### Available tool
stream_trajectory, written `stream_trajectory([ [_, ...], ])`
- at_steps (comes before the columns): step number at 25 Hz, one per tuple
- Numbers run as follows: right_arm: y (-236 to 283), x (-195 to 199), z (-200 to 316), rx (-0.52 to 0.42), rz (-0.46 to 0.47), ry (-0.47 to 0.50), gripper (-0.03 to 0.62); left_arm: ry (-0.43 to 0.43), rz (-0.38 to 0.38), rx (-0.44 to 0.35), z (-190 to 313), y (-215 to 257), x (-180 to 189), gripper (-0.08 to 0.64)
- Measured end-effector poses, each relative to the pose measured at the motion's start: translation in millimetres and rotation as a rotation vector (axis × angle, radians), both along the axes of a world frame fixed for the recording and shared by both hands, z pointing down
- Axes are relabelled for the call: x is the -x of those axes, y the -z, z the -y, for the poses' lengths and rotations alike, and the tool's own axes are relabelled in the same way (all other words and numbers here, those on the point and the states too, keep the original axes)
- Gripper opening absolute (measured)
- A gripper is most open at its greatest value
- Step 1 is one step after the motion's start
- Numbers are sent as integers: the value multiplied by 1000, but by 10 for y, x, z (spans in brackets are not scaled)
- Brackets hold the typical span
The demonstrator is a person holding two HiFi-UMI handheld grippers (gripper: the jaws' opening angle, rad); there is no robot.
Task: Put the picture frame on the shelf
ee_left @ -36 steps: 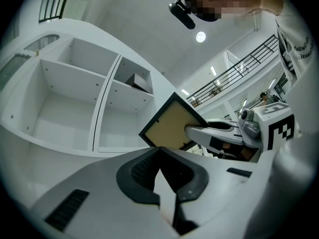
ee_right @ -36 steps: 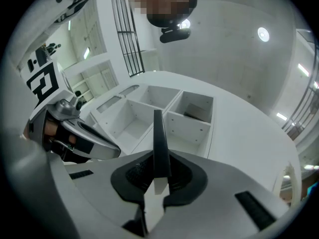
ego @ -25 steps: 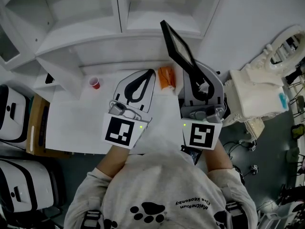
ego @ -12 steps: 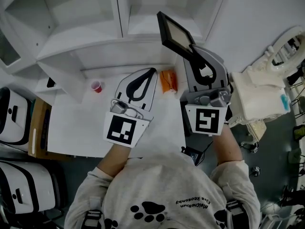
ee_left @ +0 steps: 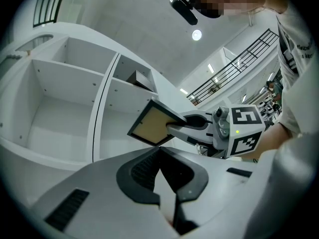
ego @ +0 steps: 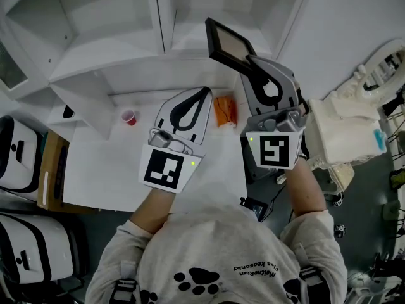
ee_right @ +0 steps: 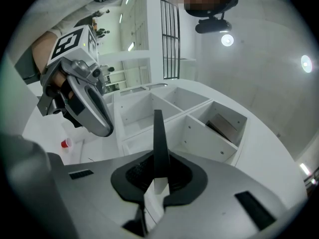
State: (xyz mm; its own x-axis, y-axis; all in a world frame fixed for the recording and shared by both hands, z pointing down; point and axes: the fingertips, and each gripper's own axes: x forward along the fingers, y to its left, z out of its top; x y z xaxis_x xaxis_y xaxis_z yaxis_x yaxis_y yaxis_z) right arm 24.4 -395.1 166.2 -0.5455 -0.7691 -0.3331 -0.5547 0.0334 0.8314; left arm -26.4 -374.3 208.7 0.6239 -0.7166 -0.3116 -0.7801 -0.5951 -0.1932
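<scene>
The picture frame (ego: 226,43) is black with a tan back. It hangs in the air in front of the white shelf unit (ego: 158,18), with my right gripper (ego: 248,61) shut on its lower edge. In the right gripper view the frame (ee_right: 158,133) stands edge-on between the jaws, with the shelf compartments (ee_right: 189,118) behind it. In the left gripper view the frame (ee_left: 152,124) shows its tan back beside the shelf (ee_left: 65,98). My left gripper (ego: 204,92) is shut and holds nothing, left of and below the frame, over the table.
On the white table (ego: 107,163) stand a small red cup (ego: 129,116) and an orange object (ego: 223,109). A white ornate object (ego: 354,119) sits at the right. White cases (ego: 19,151) stand at the left. One shelf compartment holds a dark flat thing (ee_right: 224,126).
My right gripper has carried the frame up toward the shelf and rolled, so the frame now shows its tan back instead of its edge. The left gripper has crept slightly toward the shelf.
</scene>
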Motion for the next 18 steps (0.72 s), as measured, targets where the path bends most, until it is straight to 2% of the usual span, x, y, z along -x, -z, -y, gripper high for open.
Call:
stream_trajectory([
  [11, -111, 34, 292, 12, -129, 30, 58, -6, 0, 6, 175, -16, -86, 18],
  [18, -275, 75, 486, 9, -255, 23, 58, -8, -12, 10, 274, -25, -114, 18],
])
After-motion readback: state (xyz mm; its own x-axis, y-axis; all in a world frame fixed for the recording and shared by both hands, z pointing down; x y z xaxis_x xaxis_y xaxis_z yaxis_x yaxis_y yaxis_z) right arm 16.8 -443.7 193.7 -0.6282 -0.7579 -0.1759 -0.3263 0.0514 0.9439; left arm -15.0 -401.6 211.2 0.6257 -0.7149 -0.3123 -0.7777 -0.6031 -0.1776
